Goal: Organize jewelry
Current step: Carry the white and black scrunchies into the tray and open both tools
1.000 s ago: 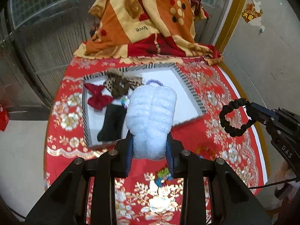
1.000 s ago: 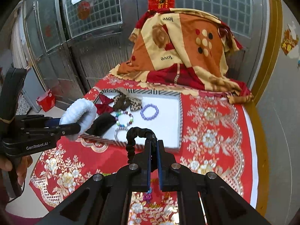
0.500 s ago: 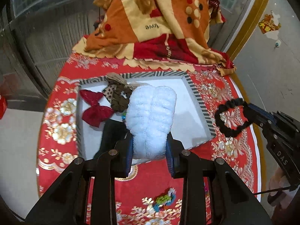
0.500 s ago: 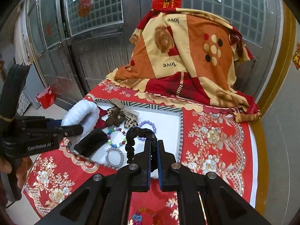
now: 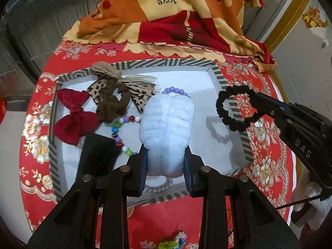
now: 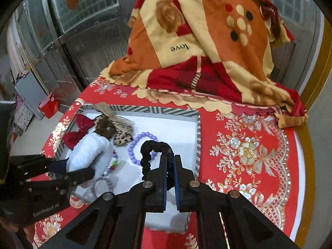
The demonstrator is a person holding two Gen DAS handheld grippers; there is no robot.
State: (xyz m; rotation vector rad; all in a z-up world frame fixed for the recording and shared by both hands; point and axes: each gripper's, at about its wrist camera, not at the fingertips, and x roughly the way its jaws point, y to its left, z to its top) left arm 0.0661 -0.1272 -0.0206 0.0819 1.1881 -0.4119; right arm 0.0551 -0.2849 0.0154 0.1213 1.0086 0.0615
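Observation:
My left gripper (image 5: 166, 155) is shut on a fluffy white scrunchie (image 5: 167, 124) and holds it over the white tray with a striped rim (image 5: 166, 64). My right gripper (image 6: 170, 161) is shut on a black scrunchie (image 6: 153, 147), above the tray's right part; it also shows in the left wrist view (image 5: 232, 108). In the tray lie a red bow (image 5: 72, 116), a brown leopard-print bow (image 5: 116, 95), a purple bead bracelet (image 6: 139, 145), a multicolour bead bracelet (image 5: 120, 130), a black item (image 5: 97, 155) and a pale bracelet (image 6: 101, 186).
The tray sits on a round table with a red floral cloth (image 6: 249, 151). A heap under an orange and red blanket (image 6: 207, 41) stands at the back. A small colourful trinket (image 5: 172, 241) lies on the cloth near the front edge. Metal doors (image 6: 78, 20) stand behind.
Both grippers have moved forward over the tray with their scrunchies. The tray looms larger and the black scrunchie now hangs over the tray's right side.

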